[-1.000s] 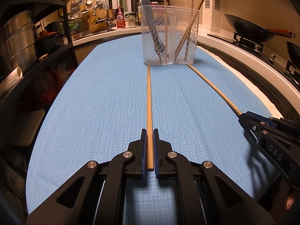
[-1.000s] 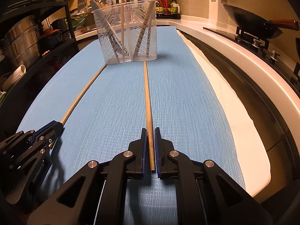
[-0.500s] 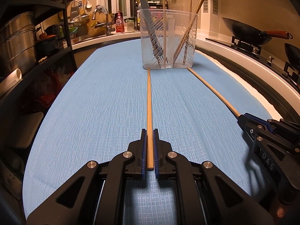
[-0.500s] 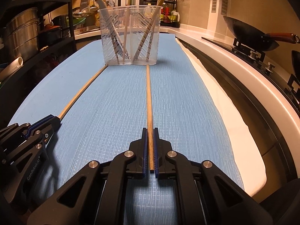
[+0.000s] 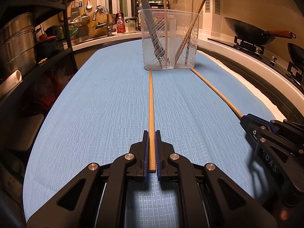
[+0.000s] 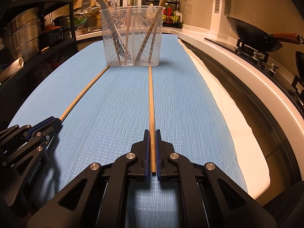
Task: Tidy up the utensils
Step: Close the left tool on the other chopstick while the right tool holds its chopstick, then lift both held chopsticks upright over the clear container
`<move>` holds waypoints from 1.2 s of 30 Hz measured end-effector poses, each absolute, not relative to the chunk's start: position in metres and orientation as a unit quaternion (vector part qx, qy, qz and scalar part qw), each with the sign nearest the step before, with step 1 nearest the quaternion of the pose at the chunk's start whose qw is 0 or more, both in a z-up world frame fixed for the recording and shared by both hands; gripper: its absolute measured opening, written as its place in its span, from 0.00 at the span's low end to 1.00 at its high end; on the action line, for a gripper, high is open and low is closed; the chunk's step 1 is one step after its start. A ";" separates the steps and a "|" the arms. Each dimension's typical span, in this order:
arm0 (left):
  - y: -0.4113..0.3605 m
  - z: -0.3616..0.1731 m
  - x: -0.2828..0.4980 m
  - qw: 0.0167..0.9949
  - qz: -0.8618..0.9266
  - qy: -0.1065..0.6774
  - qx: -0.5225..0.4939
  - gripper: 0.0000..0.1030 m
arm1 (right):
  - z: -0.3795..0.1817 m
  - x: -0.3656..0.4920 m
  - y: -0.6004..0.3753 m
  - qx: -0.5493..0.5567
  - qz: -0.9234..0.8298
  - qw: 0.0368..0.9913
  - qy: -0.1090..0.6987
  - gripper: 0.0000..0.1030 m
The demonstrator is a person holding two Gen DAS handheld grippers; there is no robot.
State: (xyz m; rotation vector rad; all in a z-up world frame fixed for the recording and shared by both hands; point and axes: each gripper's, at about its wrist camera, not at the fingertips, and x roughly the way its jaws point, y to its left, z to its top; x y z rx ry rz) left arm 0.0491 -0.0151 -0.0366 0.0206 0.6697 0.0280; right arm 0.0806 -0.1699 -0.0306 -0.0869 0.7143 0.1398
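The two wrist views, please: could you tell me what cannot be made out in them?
- Left wrist view: the right gripper is cut off by the right edge, its lower body blurred.
- Right wrist view: the left gripper is cut off by the left edge.
- Both views: utensil tips in the clear holder blur behind its ribbed wall.

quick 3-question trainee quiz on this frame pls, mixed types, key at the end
1. True or false: the left gripper is shut on a wooden chopstick.
2. What does the right gripper hold? A) a fork B) a second wooden chopstick C) nothing
3. Fill in: both chopsticks point toward the clear utensil ____ that stands on the blue mat.

Key: 1 true; 2 B; 3 holder
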 end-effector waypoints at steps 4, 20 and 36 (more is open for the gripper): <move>-0.015 -0.037 0.049 0.944 0.011 0.329 0.008 0.06 | -0.030 0.080 -0.172 -0.033 0.071 0.933 0.351 0.05; -0.007 -0.015 0.011 0.952 0.008 0.305 -0.020 0.06 | -0.002 0.035 -0.185 -0.020 0.081 0.947 0.309 0.05; 0.017 0.092 -0.014 0.980 -0.004 0.195 -0.042 0.06 | 0.105 0.020 -0.204 -0.036 0.108 0.966 0.231 0.05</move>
